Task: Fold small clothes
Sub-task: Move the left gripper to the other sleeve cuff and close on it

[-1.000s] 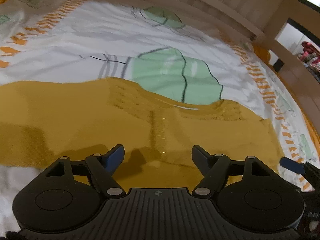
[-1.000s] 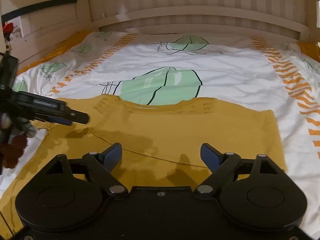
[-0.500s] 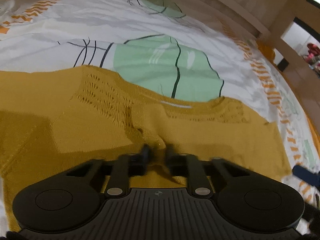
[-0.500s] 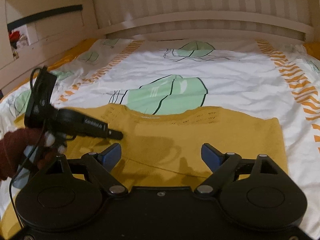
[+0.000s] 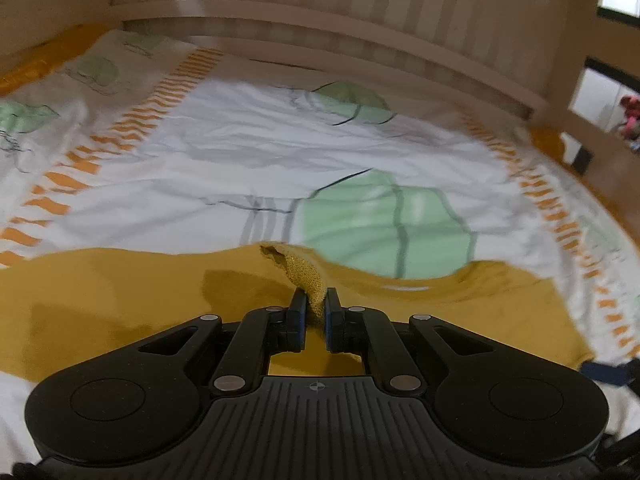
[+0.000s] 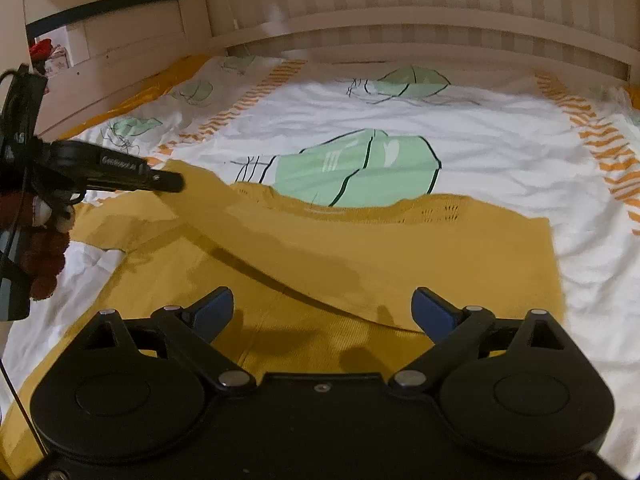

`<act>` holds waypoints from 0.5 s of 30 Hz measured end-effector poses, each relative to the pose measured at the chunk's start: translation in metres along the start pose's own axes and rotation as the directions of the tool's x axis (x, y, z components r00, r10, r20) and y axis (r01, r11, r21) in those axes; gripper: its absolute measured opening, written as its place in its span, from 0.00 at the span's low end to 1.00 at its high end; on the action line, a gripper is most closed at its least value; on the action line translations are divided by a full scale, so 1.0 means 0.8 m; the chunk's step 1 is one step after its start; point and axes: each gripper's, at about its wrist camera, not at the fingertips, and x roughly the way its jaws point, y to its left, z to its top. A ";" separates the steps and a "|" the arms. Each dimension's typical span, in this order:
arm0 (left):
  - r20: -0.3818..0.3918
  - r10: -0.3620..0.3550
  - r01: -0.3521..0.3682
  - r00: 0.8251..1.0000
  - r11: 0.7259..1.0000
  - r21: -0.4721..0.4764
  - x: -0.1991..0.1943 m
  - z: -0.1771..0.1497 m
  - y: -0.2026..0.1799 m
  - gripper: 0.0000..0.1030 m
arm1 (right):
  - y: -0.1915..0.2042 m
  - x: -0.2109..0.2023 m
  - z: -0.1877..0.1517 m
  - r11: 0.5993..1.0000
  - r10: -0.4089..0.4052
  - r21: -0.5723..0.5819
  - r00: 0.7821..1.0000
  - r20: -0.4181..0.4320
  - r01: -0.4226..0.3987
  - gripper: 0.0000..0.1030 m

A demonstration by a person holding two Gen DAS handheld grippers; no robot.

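- Since the earlier frames, the left gripper (image 5: 314, 312) has been clamped onto a pinch of the mustard knit top (image 5: 120, 300) and raised; a ridge of fabric is now drawn up from the spread garment, where the cloth lay flat before.
- The left fingers (image 5: 298, 316) are closed hard on that knit fold, which stands out between the blue pads and trails away toward the neckline.
- The right gripper (image 6: 322, 312) has just been opening further; its blue pads (image 6: 212, 308) stand wide apart over the lower part of the top, and nothing is gripped between them.
- In the right wrist view, the left gripper is seen at the left edge, with the lifted part of the top rising toward its tip.
- The top lies spread across the white printed bedsheet (image 6: 480, 148), its neckline overlapping the green leaf print (image 6: 360, 168), its near hem toward the cameras. The headboard (image 6: 400, 0) stands well beyond.
- Step in hand, as judged: the first fold has been started, with one side of the garment picked up by the left gripper.
- Next move, as judged: the held side is to be carried across the body of the top and laid flat. The free right gripper may be needed to pin or grasp the lower edge, so that the rest of the cloth is not dragged along.
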 end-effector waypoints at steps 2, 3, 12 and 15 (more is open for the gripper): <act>-0.020 0.022 -0.022 1.000 1.000 -0.014 0.006 -0.007 0.012 0.08 | 0.000 0.003 -0.001 1.000 -0.001 0.003 1.000 -0.015 0.001 0.96; -0.037 0.028 -0.028 0.999 0.999 -0.023 0.011 -0.011 0.018 0.08 | -0.001 0.004 -0.002 1.000 -0.002 0.006 1.000 -0.024 0.002 0.98; -0.155 -0.066 0.052 0.986 0.994 -0.095 0.045 -0.051 0.060 0.35 | -0.011 0.018 -0.009 0.997 0.036 0.065 0.995 -0.096 -0.030 0.99; -0.141 -0.085 0.067 0.986 0.989 -0.131 0.032 -0.050 0.070 0.39 | -0.011 0.017 -0.009 0.997 0.044 0.070 0.995 -0.091 -0.038 0.99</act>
